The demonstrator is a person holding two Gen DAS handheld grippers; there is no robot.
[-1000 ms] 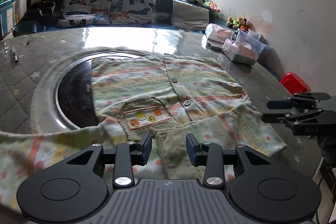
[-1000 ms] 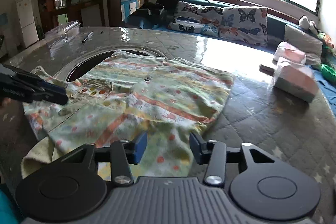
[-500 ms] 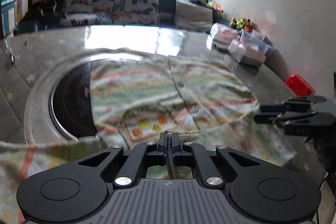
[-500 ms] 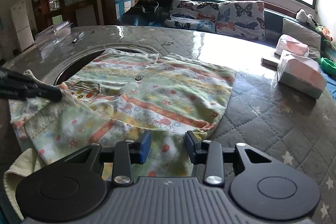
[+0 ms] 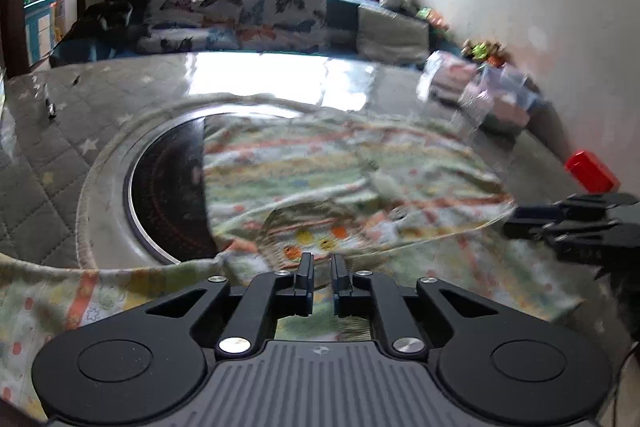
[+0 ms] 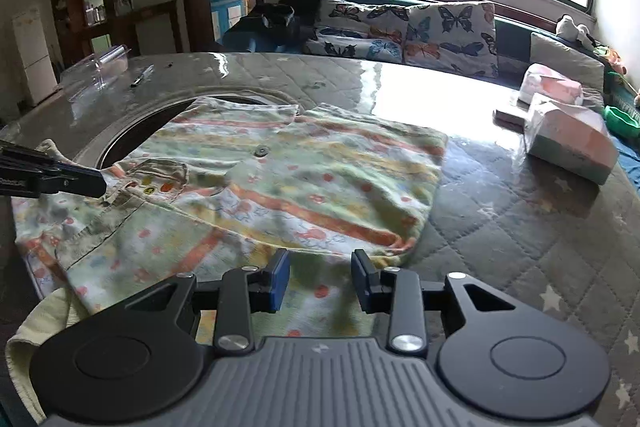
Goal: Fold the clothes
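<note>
Left wrist view: left gripper [image 5: 320,275] fingers have just eased apart after closing; only a narrow gap remains, with the shirt [image 5: 340,179] hem lying under them, apparently unpinched. The shirt lies spread on the desk [image 5: 48,163].

Right wrist view: right gripper [image 6: 320,281] fingers stand apart over the shirt's near edge, pads not pressing. Risk: lifting now may leave the fabric behind or raise one side only, skewing the fold.

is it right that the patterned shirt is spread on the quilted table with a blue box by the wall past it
Not quite: the box by the wall is red, not blue, as the left wrist view shows. The patterned shirt is indeed spread on the quilted table.
</note>
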